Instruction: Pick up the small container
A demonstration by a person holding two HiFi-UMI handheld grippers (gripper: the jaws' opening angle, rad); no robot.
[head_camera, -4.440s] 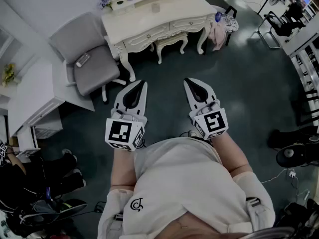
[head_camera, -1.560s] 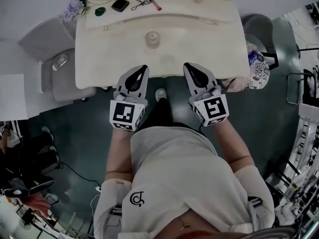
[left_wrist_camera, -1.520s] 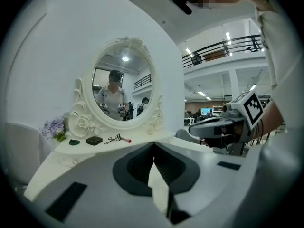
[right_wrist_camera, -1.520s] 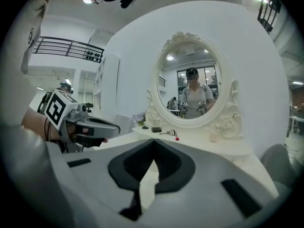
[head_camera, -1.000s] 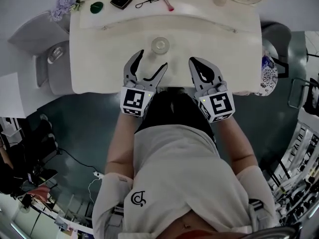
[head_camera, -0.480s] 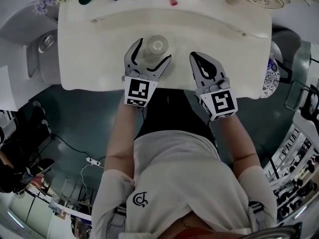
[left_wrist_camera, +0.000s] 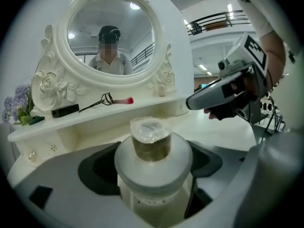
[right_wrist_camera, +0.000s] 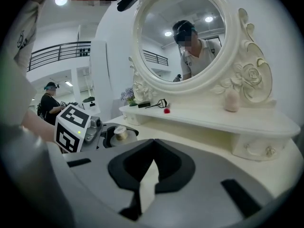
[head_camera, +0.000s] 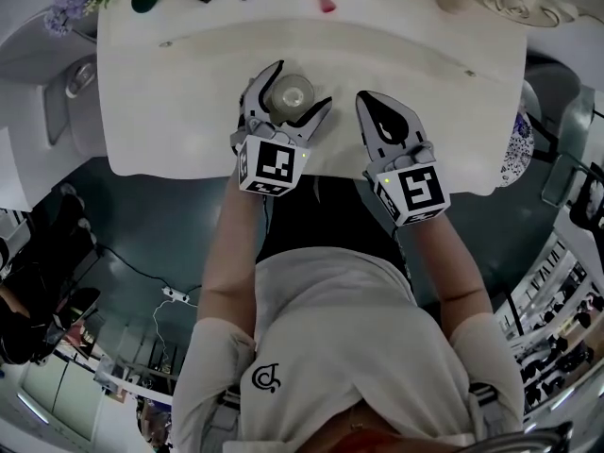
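— While the left gripper's [head_camera: 300, 85] jaws stand wide apart, where's the small round clear lidded container [left_wrist_camera: 153, 160]?
— Between them, on the cream tabletop [head_camera: 179, 92]. Right gripper [head_camera: 363, 99] alongside, jaws together, empty.

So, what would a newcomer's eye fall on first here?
The left tool stands open around the small container, a lidded jar towards the front of the white dressing table. The right tool hovers beside it, shut and empty. At the back of the table, an ornate oval mirror reflects the person.
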